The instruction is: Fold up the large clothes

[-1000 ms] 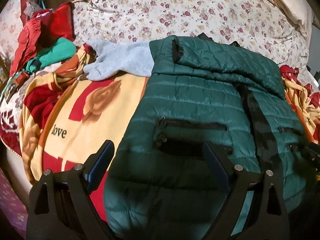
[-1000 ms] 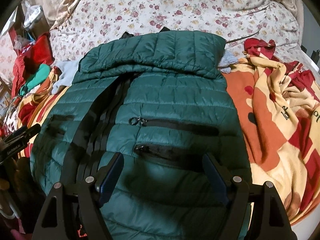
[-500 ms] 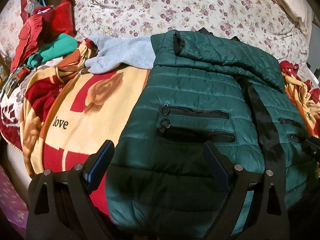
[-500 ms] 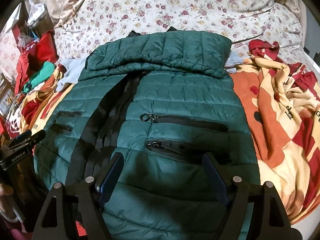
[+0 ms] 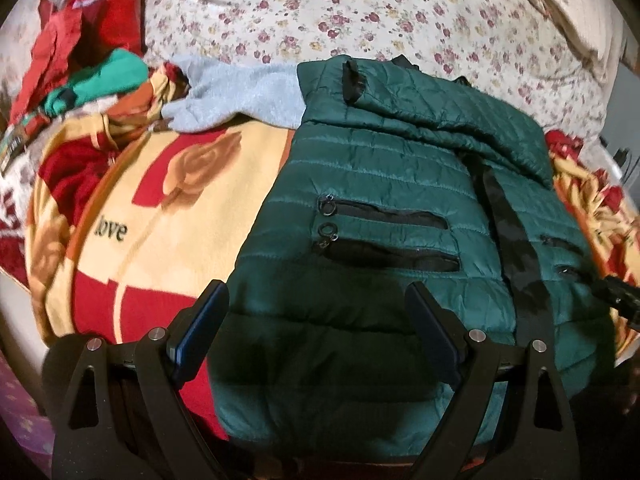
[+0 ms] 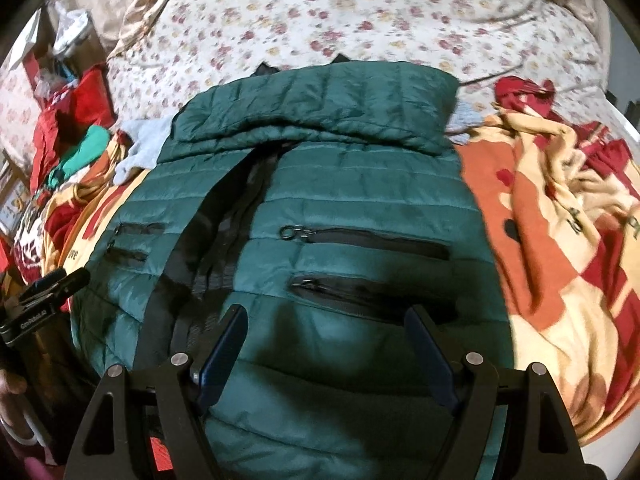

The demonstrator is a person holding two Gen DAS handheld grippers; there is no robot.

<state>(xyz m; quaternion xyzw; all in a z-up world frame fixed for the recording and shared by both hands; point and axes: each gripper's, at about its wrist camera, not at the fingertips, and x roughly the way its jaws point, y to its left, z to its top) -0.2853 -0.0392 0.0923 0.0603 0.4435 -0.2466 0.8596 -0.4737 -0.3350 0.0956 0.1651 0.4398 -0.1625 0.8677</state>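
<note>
1. One floral bed (image 5: pixel 360 12) is carrying everything before me.
2. A red and cream blanket (image 5: pixel 168 216) is lying across it.
3. The green quilted jacket (image 6: pixel 360 200) is lying flat on that blanket, collar folded down.
4. My left gripper (image 5: pixel 316 320) and right gripper (image 6: pixel 328 332) are hovering over its hem, jaws wide, holding nothing.

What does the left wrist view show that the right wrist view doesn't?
Only the left wrist view shows the blanket's "love" print in full, the wide spread of the grey garment, and the black loop on the folded hood. Only the right wrist view shows the rumpled blanket on the jacket's far side and the box by the bed. Both show the green puffer jacket lying flat with its front open, and an open hand-held gripper over its hem.
</note>
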